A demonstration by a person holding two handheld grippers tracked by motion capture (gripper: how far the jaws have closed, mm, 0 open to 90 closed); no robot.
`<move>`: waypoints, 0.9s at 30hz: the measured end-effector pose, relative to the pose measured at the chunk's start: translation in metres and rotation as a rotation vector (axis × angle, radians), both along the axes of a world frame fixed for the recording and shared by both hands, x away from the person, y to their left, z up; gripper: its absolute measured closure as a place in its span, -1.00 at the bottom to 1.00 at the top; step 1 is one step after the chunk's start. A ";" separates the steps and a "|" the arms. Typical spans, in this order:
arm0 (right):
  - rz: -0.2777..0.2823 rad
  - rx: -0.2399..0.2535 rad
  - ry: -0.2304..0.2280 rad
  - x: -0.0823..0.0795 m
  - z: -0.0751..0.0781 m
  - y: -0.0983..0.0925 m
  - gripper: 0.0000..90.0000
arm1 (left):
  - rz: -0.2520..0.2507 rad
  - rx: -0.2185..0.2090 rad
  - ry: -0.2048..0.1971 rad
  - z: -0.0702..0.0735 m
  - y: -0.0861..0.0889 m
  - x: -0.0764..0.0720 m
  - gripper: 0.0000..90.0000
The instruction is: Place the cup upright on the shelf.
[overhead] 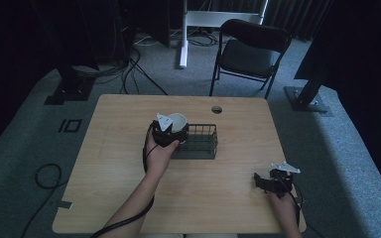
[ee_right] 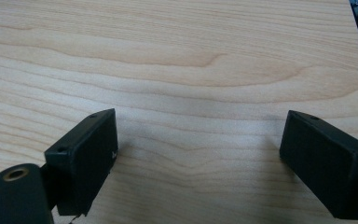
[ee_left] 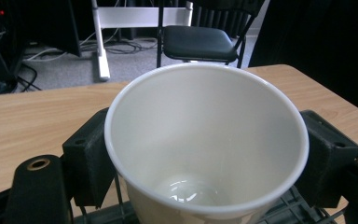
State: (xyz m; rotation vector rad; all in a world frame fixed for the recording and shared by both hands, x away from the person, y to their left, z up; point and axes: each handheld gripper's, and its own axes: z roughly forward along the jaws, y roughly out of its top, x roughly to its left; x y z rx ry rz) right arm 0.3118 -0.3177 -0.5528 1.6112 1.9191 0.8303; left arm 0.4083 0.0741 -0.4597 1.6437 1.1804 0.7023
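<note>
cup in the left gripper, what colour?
White, inside and out. The cup shows best in the left gripper view.

Table (overhead: 129, 148), pale wood: black wire basket (overhead: 201, 141) near centre; white cup (overhead: 177, 120) gripped by left tongs (overhead: 171, 133) at basket's 9 o'clock end; right tongs (overhead: 270, 179) at 4 o'clock; folding chair (overhead: 248, 49) at 12.

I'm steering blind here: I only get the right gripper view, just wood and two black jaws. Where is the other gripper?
Observer: The left gripper is at the left end of a black wire basket mid-table.
Operator: Holding anything?
Observer: Yes, its jaws clamp a white paper cup, upright.
Operator: Anything in the cup?
Observer: No, it's empty in the left gripper view.
Operator: And mine?
Observer: The right gripper is open near the table's right front corner.
</note>
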 end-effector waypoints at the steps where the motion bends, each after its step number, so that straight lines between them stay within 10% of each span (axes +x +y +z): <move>1: 0.000 0.000 0.000 0.000 0.000 0.000 -0.76 | -0.003 -0.003 0.000 -0.001 -0.001 0.000 -0.55; 27: 0.000 0.000 0.000 0.000 0.000 0.000 -0.76 | -0.061 0.101 -0.006 0.000 -0.014 0.000 -0.72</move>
